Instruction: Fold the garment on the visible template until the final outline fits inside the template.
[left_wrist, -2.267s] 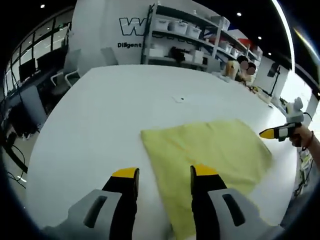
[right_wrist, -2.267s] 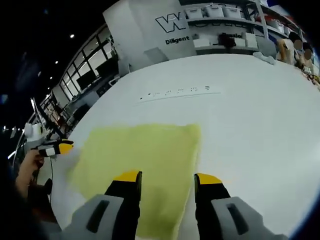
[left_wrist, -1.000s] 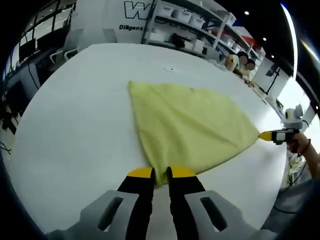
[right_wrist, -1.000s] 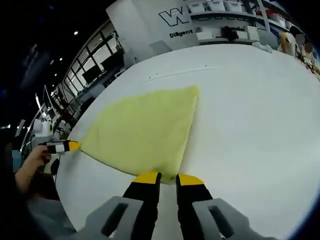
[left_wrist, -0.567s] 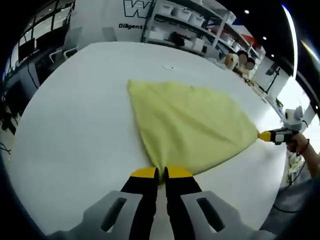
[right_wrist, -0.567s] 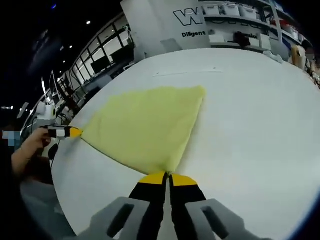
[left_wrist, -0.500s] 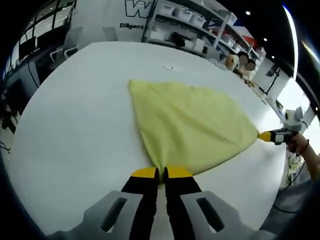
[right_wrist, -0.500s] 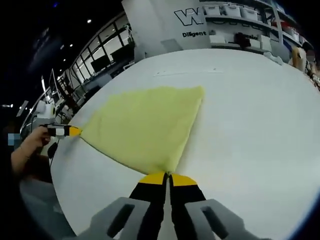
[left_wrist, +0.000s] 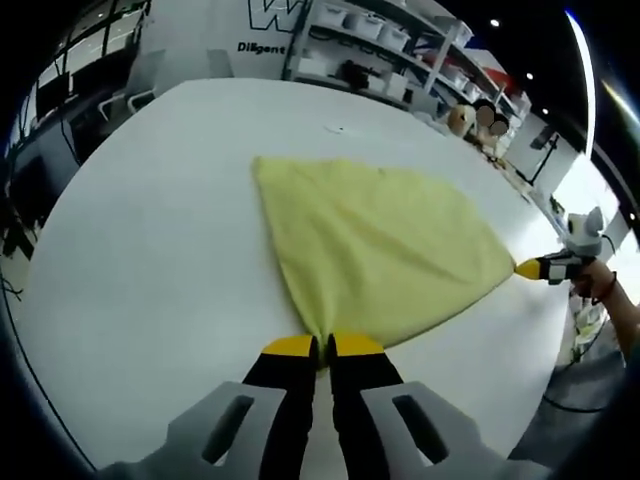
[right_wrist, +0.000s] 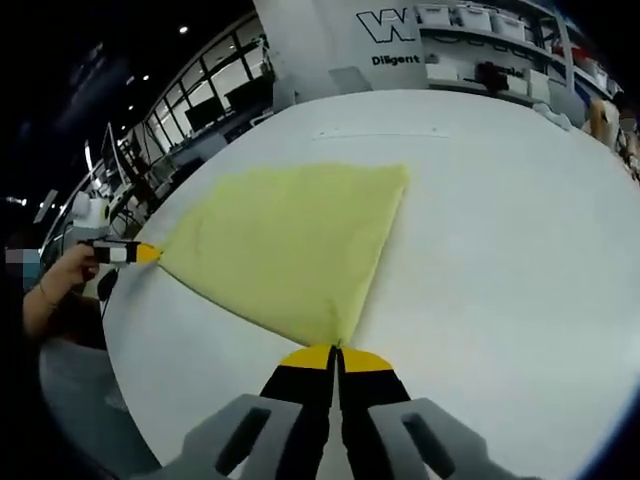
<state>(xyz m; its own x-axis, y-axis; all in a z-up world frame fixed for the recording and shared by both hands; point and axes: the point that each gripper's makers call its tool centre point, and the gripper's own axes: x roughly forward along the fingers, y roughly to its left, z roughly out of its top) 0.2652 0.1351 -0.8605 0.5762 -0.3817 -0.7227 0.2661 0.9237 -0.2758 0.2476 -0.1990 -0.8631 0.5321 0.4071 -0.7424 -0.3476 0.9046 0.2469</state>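
Left gripper (left_wrist: 320, 345) clenched, yellow tips pinched onto the near corner of the yellow garment (left_wrist: 375, 240). Same story in the right gripper view: right gripper (right_wrist: 335, 355) clamped down on the other near corner, jaws pressed together with cloth between.

Outward from the jaws now. Cloth fanning straight ahead from each pinch, flat on the white table (left_wrist: 150, 230), spread wide toward the far edge. In the left gripper view, near hem running off to the right, ending at the right gripper's yellow tip at the table's edge. In the right gripper view, the mirror image: hem running left to the left gripper's tip, a hand (right_wrist: 62, 272) behind it.

So: both grippers at opposite ends of the near hem, hem pulled taut between them, rest of the garment lying forward, away from the jaws. Neither arm nearer — one corner apiece. Far edge well apart from both pinches, so probably a lift and carry forward over the cloth.

Template outline hard to make out; just faint marks (right_wrist: 380, 133) on the table past the far edge.
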